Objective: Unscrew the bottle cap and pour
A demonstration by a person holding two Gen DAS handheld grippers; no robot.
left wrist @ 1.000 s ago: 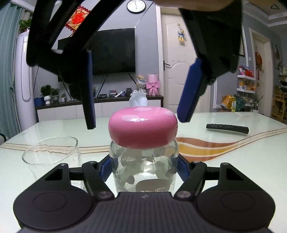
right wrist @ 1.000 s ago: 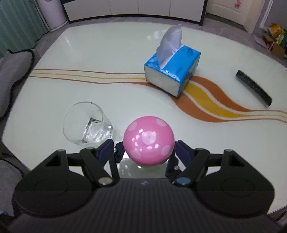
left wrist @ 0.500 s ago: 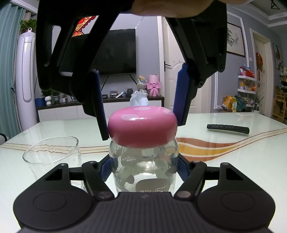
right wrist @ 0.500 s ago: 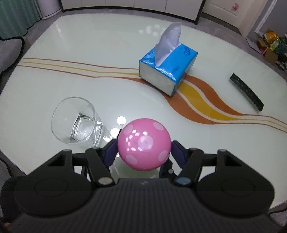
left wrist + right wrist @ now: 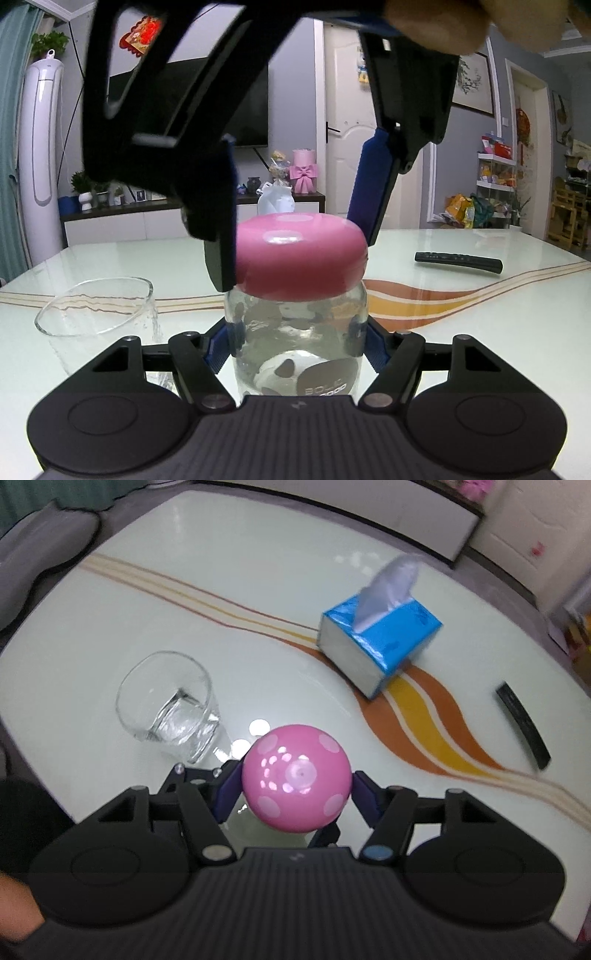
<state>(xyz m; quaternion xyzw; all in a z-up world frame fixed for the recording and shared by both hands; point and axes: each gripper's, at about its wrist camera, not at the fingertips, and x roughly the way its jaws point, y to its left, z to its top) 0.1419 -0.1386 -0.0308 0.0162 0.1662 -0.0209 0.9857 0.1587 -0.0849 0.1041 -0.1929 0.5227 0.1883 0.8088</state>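
Note:
A clear glass bottle (image 5: 295,343) with a round pink dotted cap (image 5: 300,258) stands upright on the table. My left gripper (image 5: 295,347) is shut on the bottle's body from the sides. My right gripper (image 5: 295,794) comes down from above, its blue pads against both sides of the cap (image 5: 295,777); in the left wrist view it (image 5: 295,236) straddles the cap. An empty clear drinking glass (image 5: 99,317) stands just left of the bottle, also in the right wrist view (image 5: 170,709).
A blue tissue box (image 5: 380,642) sits beyond the bottle to the right. A black remote (image 5: 458,260) lies at the right, also in the right wrist view (image 5: 522,725). The table (image 5: 258,590) is glossy white with orange stripes; a grey chair (image 5: 40,550) stands at its left edge.
My right gripper has come down over the cap and closed from wide open onto its sides, then turned a little. The left gripper and bottle have stayed in place.

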